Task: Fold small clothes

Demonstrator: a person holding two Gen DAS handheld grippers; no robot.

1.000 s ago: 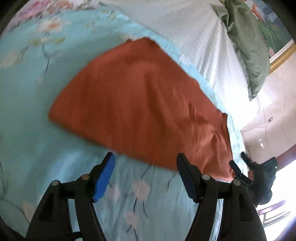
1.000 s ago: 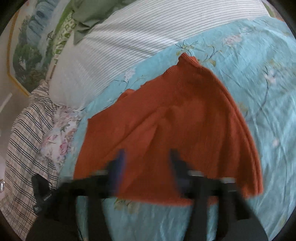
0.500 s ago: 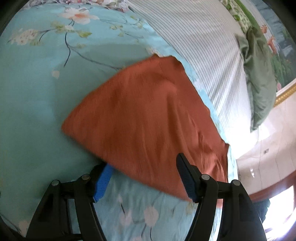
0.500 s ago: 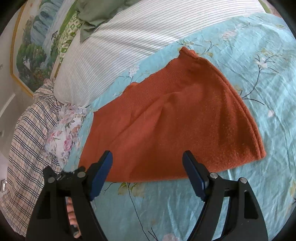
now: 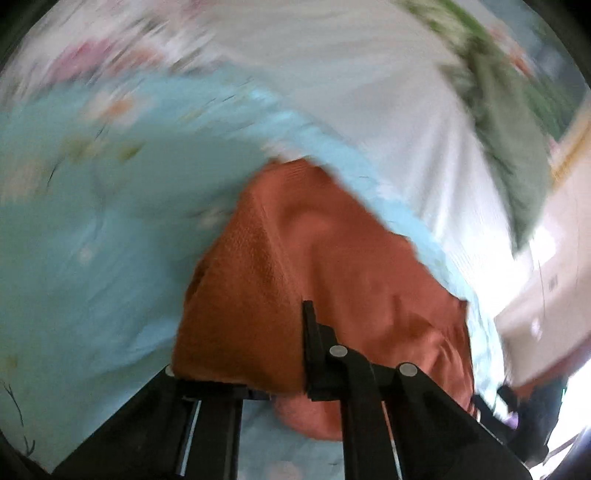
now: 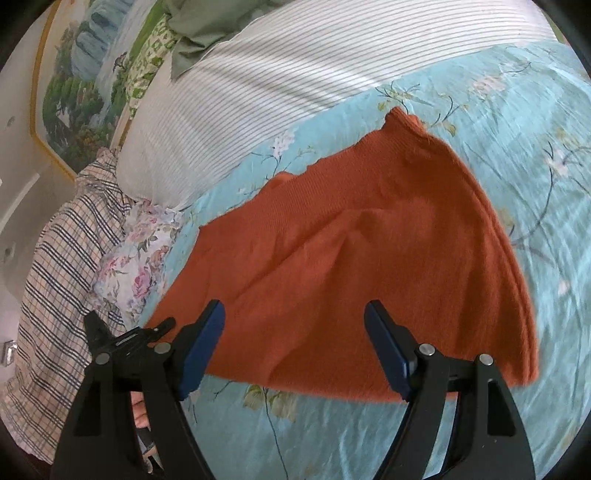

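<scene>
An orange knit garment (image 6: 362, 251) lies spread on the light blue flowered bedsheet (image 6: 517, 110). My right gripper (image 6: 295, 347) is open, its blue pads just above the garment's near edge, holding nothing. In the blurred left wrist view the left gripper (image 5: 269, 354) has closed on the near edge of the orange garment (image 5: 332, 266). The cloth drapes over and hides the left finger, and only the right finger (image 5: 314, 339) shows. The left gripper's body shows at the lower left of the right wrist view (image 6: 122, 339).
A white striped pillow or duvet (image 6: 277, 81) lies behind the garment. A plaid cloth (image 6: 62, 258) and a flowered cloth (image 6: 136, 254) lie at the left. A green cloth (image 6: 199, 33) and a landscape painting (image 6: 74, 92) are at the headboard.
The left gripper moved forward and closed on the garment's edge, lifting it over the left finger. The right gripper came slightly closer to the garment and stayed open.
</scene>
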